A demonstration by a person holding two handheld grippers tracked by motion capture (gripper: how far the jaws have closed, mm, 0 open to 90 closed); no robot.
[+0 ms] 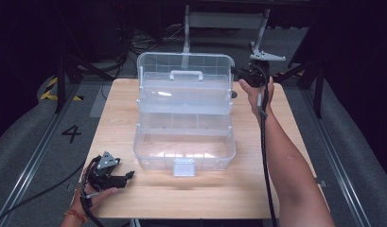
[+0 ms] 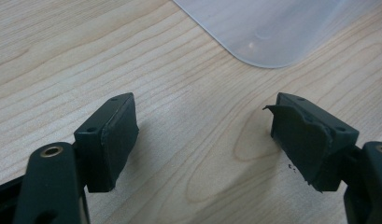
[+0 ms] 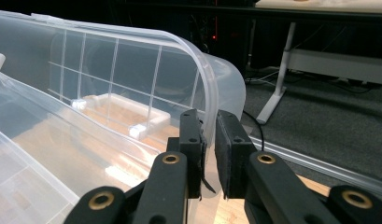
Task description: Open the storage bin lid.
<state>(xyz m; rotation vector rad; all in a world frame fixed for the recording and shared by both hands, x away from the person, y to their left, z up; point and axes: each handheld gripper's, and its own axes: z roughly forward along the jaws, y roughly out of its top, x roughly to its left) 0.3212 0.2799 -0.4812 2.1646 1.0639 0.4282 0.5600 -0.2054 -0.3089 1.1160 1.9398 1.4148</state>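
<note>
A clear plastic storage box (image 1: 184, 151) stands in the middle of the wooden table with its hinged lid (image 1: 185, 80) raised upright at the back. My right gripper (image 1: 239, 72) is at the lid's upper right corner, shut on the lid's rim (image 3: 208, 126), which passes between the two pads. My left gripper (image 1: 129, 175) rests low on the table near the front left corner, open and holding nothing; its pads (image 2: 116, 135) sit wide apart over bare wood, with a rounded corner of the box (image 2: 272, 32) ahead of them.
The box has a white front latch (image 1: 184, 167) and a handle (image 1: 186, 74) on the lid. The table (image 1: 205, 194) has bare wood in front of the box and on both sides. Metal frame legs and cables stand on the dark floor behind.
</note>
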